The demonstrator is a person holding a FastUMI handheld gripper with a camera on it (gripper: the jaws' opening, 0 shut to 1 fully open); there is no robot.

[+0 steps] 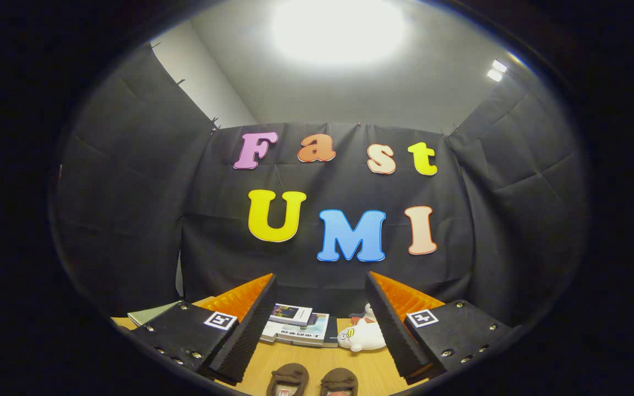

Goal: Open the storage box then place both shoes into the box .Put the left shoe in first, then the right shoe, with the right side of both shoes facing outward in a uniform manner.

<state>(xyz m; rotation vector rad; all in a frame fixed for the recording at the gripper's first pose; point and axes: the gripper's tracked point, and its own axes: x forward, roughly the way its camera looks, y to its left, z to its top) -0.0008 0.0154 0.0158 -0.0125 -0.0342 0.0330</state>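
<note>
Shoes (pixel 312 380) lie between wide-open, empty fingers (pixel 251 324); books (pixel 298 324), perhaps a plush (pixel 362 334), beyond.

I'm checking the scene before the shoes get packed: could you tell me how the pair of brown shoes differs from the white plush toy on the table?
The brown shoes lie nearest, between the open gripper fingers; the white plush toy sits farther back, by one finger. The shoes are dark and low; the toy is pale and rounded. The shoes are a side-by-side pair; the toy is single, beside stacked books. Both rest untouched on the wooden table.
</note>
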